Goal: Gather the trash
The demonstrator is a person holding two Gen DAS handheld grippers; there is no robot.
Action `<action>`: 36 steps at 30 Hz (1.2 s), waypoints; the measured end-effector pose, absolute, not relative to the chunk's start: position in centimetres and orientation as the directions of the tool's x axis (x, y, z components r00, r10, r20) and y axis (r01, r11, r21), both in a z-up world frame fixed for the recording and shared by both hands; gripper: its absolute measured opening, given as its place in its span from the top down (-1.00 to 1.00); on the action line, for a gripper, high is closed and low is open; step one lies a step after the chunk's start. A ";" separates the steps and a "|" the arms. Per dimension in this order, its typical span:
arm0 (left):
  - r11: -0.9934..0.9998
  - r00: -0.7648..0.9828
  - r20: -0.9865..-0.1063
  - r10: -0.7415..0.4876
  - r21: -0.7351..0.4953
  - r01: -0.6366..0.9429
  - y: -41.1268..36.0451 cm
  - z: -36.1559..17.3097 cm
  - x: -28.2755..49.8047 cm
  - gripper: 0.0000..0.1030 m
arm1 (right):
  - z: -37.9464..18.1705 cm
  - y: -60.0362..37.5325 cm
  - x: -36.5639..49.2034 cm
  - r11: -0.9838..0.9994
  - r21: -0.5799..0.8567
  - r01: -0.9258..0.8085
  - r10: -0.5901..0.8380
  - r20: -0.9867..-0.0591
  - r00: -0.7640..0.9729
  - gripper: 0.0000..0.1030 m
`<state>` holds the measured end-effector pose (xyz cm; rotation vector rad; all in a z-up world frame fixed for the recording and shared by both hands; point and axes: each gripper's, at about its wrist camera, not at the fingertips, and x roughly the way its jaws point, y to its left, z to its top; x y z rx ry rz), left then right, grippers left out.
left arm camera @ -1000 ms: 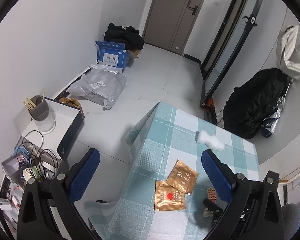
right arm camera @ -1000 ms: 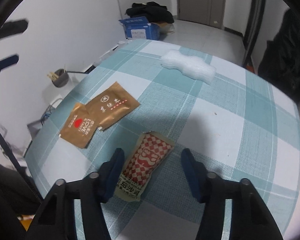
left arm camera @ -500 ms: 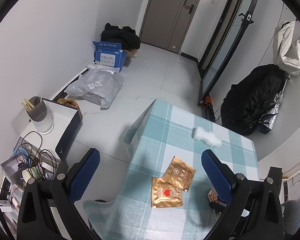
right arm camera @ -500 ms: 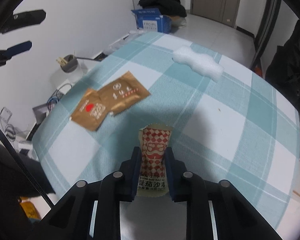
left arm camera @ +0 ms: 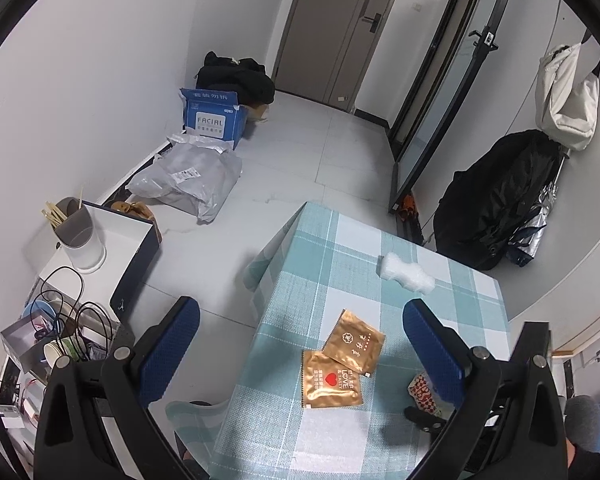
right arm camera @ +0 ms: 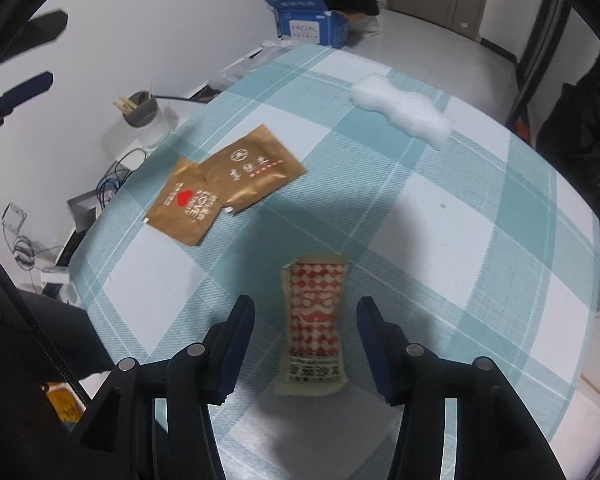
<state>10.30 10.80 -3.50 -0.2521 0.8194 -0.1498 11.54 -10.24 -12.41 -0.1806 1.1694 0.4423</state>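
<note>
Below, the right tongs [right arm camera: 306, 336] were opening astride a red-and-white checked sauce sachet [right arm camera: 314, 320], untouched, its long axis running straight ahead between them; left tongs [left arm camera: 300, 348] hovered spread.

Blue cardboard box [left arm camera: 214, 118] sitting open on the floor by the wall, black clothes [left arm camera: 236, 80] piling behind it. Grey plastic bag [left arm camera: 188, 178] lying just in front. Grey cup [left arm camera: 76, 226] holding sticks. Black bag [left arm camera: 496, 196] leaning near a glass door [left arm camera: 440, 92].
</note>
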 end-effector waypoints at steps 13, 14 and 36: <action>0.954 0.669 -0.707 -0.230 -0.299 0.012 11.1 -3.6 10.6 -0.94 | -13.3 -9.8 13.1 0.960 0.057 -0.275 0.156 -0.922 0.353 0.36; 0.956 0.671 -0.707 -0.224 -0.294 0.010 11.1 -3.6 10.7 -0.94 | -13.3 -9.7 13.0 0.957 0.055 -0.284 0.158 -0.921 0.355 0.37; 0.957 0.528 -0.800 -0.284 -0.267 0.110 4.4 -6.4 14.5 -0.94 | -9.6 -17.2 12.3 0.906 0.306 -0.291 0.413 -0.787 0.458 0.40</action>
